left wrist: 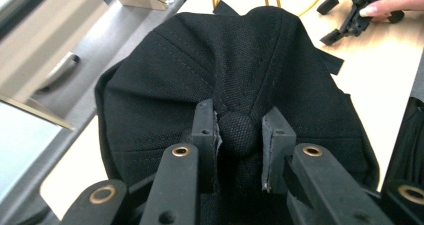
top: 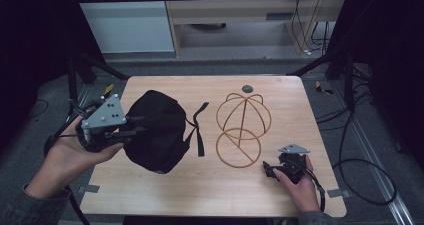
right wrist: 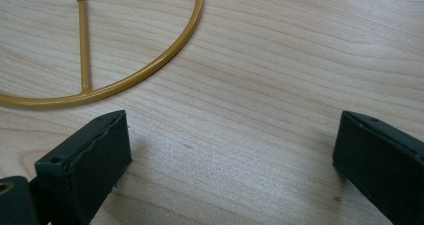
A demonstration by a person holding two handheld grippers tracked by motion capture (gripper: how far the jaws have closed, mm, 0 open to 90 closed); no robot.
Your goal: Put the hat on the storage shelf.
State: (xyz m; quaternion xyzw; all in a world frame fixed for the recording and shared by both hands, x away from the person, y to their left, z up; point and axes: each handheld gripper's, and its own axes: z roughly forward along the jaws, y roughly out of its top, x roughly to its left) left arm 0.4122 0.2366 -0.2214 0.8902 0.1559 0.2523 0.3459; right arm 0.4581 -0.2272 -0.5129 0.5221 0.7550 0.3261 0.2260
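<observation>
Black jaws of the left gripper (left wrist: pixel 240 135) pinch the small fabric button at the crown of a black cap (left wrist: pixel 235 80), one pad on each side of it and touching it. From the high view, this gripper (top: pixel 131 130) sits at the left side of the wooden table (top: pixel 210 185), held in the person's left hand (top: pixel 70 157), with the cap (top: pixel 157 130) bunched just beyond it and its strap lying on the wood. Just beside the cap, toward the middle of the table, lies a yellow wire frame (top: pixel 243 127) made of hoops. Near the front right edge, the right gripper (top: pixel 270 171) rests low on the tabletop. Its jaws are spread wide with bare wood between them, gripping nothing; the frame's hoop (right wrist: pixel 125 80) lies near its left jaw without touching it.
</observation>
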